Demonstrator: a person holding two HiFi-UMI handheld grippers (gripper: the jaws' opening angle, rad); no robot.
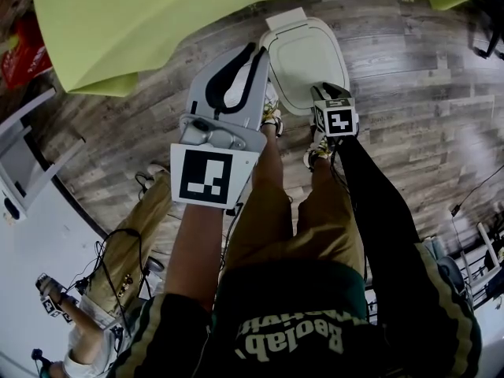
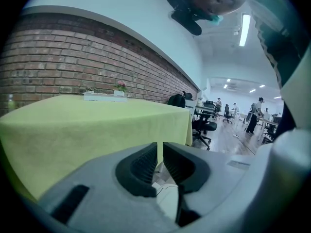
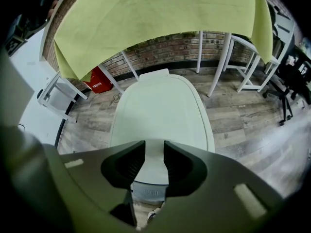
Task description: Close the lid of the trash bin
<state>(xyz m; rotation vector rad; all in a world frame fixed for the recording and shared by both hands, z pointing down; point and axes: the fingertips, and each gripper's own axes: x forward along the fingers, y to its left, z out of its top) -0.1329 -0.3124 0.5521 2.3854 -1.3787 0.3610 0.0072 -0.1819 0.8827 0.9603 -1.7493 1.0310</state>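
The white trash bin [image 1: 303, 61] stands on the wood floor just beyond the person's shoes, its lid [image 3: 160, 110] lying flat and closed. My right gripper [image 1: 327, 91] points steeply down over the lid's near edge. In the right gripper view its jaws [image 3: 154, 161] stand a little apart with only the lid showing beyond the gap. Whether it touches the lid I cannot tell. My left gripper [image 1: 258, 51] is held up left of the bin, pointing toward the table. Its jaws [image 2: 160, 152] are nearly together, with a thin slit and nothing between them.
A table with a yellow-green cloth [image 1: 197, 14] overhangs the floor behind and left of the bin. A red object [image 3: 97, 84] sits under it by the brick wall. White frame legs [image 3: 243, 62] stand to the right. Another person [image 1: 79, 321] and cables are at lower left.
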